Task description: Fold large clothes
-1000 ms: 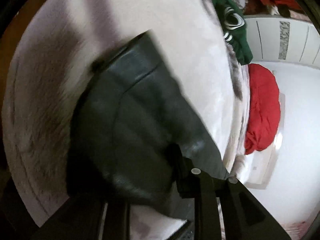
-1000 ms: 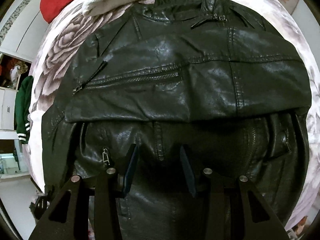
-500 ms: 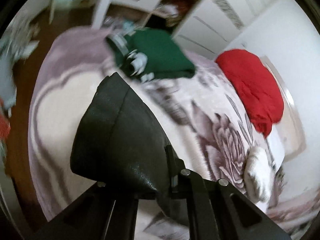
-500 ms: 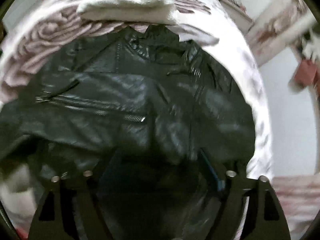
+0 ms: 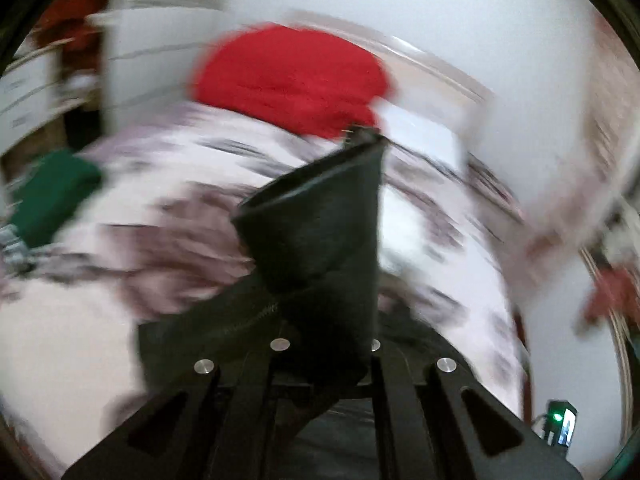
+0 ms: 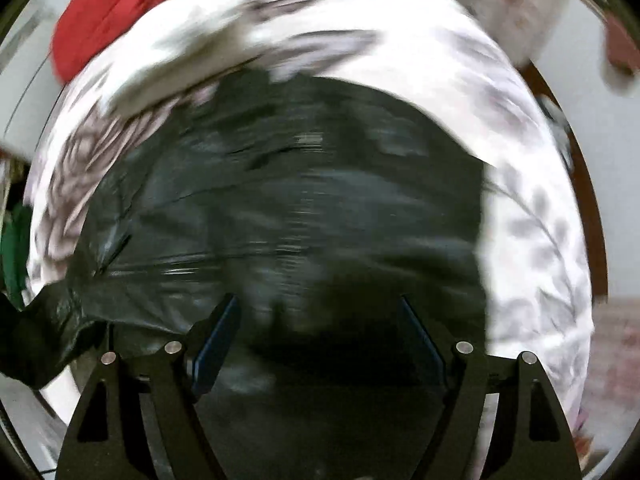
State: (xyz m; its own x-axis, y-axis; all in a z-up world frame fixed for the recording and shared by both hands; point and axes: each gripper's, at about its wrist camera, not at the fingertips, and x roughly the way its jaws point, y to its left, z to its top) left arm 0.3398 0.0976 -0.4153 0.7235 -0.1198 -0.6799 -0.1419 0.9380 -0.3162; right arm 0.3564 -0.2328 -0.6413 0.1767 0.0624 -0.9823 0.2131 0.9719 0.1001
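A black leather jacket (image 6: 304,200) lies spread on a bed with a white and purple flowered blanket (image 6: 532,216). My right gripper (image 6: 320,316) is open, its jaws wide apart just above the jacket's near part. My left gripper (image 5: 324,340) is shut on a sleeve of the jacket (image 5: 320,236); the sleeve end stands up in front of the camera and hides the fingertips. Both views are blurred by motion.
A red garment (image 5: 292,76) lies at the head of the bed and also shows in the right wrist view (image 6: 112,16). A green garment (image 5: 48,196) lies at the left edge of the bed. White walls and cabinets stand beyond.
My left gripper has swung round with the sleeve, from facing the bed's side to facing the red garment. My right gripper has opened wider over the jacket.
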